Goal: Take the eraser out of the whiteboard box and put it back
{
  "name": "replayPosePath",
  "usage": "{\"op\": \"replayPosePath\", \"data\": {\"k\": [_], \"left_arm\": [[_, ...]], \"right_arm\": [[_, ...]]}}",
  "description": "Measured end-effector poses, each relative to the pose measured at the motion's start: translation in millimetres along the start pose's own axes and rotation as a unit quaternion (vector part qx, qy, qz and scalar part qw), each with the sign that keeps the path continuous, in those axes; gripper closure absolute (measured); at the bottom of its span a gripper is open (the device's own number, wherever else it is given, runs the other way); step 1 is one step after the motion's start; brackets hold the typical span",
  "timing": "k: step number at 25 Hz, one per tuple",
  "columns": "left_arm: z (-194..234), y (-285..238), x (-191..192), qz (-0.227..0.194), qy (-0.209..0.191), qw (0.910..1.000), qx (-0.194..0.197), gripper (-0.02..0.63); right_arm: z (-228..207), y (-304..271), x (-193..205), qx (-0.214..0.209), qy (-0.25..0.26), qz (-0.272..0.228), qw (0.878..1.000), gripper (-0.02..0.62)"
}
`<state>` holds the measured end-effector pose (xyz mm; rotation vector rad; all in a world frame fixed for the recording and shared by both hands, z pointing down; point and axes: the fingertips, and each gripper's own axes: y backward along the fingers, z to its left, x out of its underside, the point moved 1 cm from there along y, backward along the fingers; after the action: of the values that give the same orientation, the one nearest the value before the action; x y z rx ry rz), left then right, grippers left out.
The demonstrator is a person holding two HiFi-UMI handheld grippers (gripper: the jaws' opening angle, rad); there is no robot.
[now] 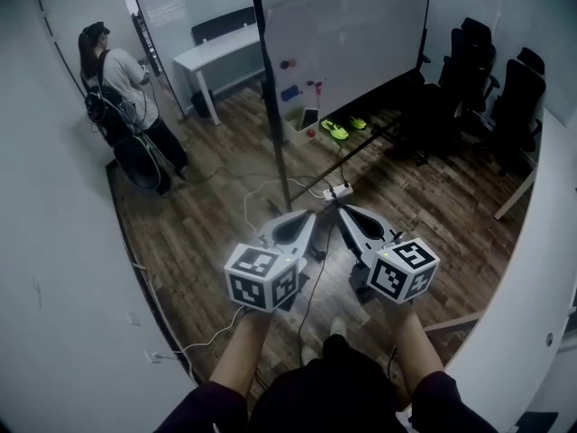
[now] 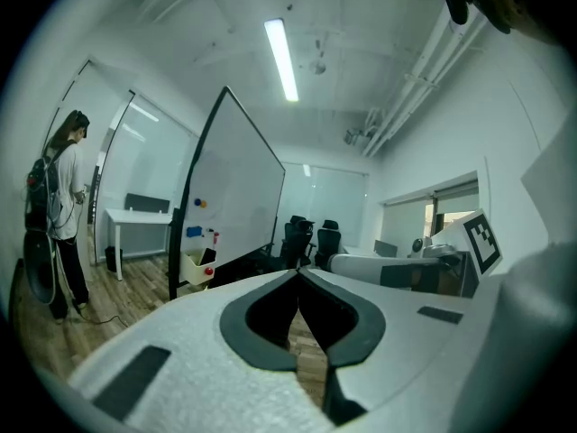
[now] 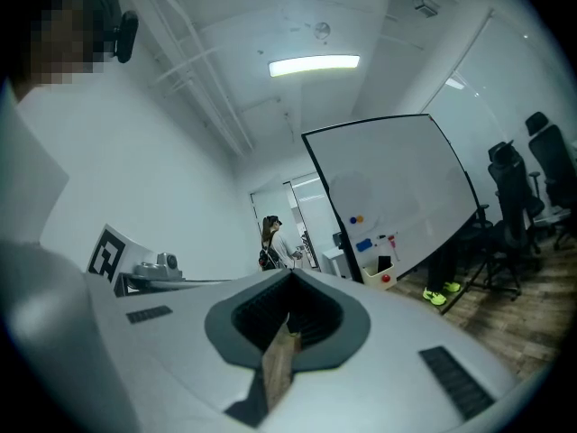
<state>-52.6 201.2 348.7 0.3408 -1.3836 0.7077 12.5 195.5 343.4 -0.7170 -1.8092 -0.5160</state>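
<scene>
Plainly, the only print I could make out was the black-and-white square markers on the cube at the back of each gripper. At the far left a person point(image 1: 117, 88) with a backpack stood by the grey wall, and past them a white desk point(image 1: 221, 48) sat at the back of the room. The left gripper point(image 1: 311, 215) was held out roughly level, its jaws clenched together on nothing. The right gripper point(image 1: 342, 209) sat just beside it, its jaws likewise pressed together and empty. Both pointed toward the whiteboard point(image 1: 352, 25) on its black stand, well apart from it. The whiteboard box point(image 2: 193, 269), a pale tray, hung at the board's lower edge. The eraser point(image 3: 384, 264), a dark block, stood inside that box, far ahead of both tongs. A blue block point(image 1: 289, 93) and a few small coloured dots clung to the board above it. On the dark wooden floor point(image 1: 207, 233) lay a white power strip point(image 1: 338, 191) and trailing cables, with bright green shoes point(image 1: 343, 128) beneath the board. Black office chairs point(image 1: 487, 70) were lined up at the right.
</scene>
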Motion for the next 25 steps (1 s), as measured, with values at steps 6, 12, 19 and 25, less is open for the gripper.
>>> {"op": "replayPosePath", "data": {"k": [6,12,19,25], "left_arm": [[23.3,-28.5,-0.6,0.006,0.000,1.0000,-0.001,0.601],[49.9,-72.4,-5.7,0.010,0.007,0.9999,-0.005,0.601],[76.2,-116.7,-9.6,0.015,0.012,0.9998,-0.011,0.601],[92.0,-151.4,-16.0,0.018,0.013,0.9995,-0.023,0.601]], "right_arm": [[-25.5,-25.3,-1.7,0.002,-0.004,0.000,1.000,0.591],[-68.6,-55.9,-7.4,0.003,-0.012,0.003,1.000,0.591],[-111.6,-88.7,-11.2,-0.001,-0.017,0.010,1.000,0.591],[-146.5,-108.2,-16.3,-0.008,-0.023,0.016,1.000,0.591]]}}
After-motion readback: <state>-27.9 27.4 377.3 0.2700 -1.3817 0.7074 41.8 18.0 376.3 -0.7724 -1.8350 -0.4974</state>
